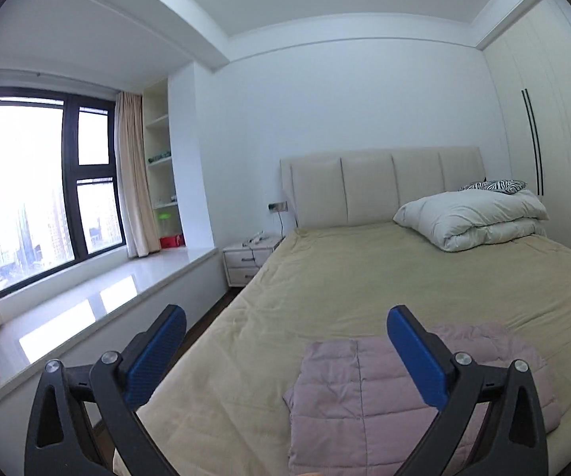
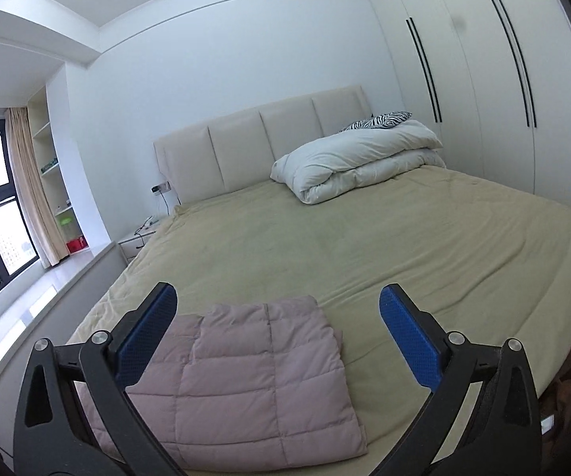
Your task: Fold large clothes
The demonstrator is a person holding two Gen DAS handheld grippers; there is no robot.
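Note:
A pale pink quilted jacket (image 2: pixel 253 380) lies folded into a flat rectangle on the near part of the beige bed (image 2: pixel 365 246). It also shows in the left wrist view (image 1: pixel 368 400), low and right of centre. My left gripper (image 1: pixel 285 317) is open and empty, held above the bed's near left edge, with its right finger over the jacket. My right gripper (image 2: pixel 277 297) is open and empty, held above the jacket's far edge, not touching it.
A folded white duvet (image 2: pixel 357 158) and a zebra-print pillow (image 2: pixel 380 119) lie at the bed's head by the padded headboard (image 2: pixel 261 146). A white nightstand (image 1: pixel 250 258) and window ledge (image 1: pixel 99 309) are at left. Wardrobe doors (image 2: pixel 483 79) line the right.

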